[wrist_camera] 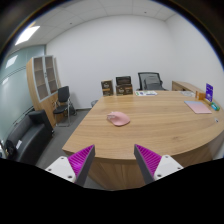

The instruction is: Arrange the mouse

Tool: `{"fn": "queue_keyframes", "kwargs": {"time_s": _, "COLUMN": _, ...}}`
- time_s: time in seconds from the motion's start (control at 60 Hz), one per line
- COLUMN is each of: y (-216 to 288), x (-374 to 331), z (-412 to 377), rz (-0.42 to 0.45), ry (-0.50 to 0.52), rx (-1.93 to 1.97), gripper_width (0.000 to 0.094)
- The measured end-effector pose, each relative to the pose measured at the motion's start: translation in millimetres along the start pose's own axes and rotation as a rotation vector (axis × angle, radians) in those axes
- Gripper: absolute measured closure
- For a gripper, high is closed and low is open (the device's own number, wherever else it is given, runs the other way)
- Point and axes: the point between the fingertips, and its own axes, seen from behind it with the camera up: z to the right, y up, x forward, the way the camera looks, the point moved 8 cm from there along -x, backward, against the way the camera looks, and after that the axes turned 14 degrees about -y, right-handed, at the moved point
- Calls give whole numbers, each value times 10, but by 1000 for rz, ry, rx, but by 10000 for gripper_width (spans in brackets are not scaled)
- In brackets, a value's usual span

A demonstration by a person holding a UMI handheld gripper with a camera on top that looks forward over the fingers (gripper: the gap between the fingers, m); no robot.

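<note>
A pink mouse (118,119) lies on the left part of a large oval wooden table (150,130), well beyond my fingers. My gripper (114,160) hovers in front of the table's near edge, fingers wide apart with nothing between them. The purple pads (82,158) face each other across an empty gap. A pink mat (199,106) lies at the table's far right end.
A purple and black object (209,96) stands by the pink mat. Papers (147,93) lie at the table's far side. Office chairs (150,81) stand behind the table, one (63,102) at the left, a black sofa (25,140) nearer left. A wooden cabinet (42,82) stands against the left wall.
</note>
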Motion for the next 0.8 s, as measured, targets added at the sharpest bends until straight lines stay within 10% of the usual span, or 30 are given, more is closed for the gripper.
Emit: {"fn": "queue_keyframes", "kwargs": {"time_s": 0.8, "y": 821, "x": 2621, "z": -198, "rz": -79, "ry": 110, "rx": -124, "gripper_width": 98}}
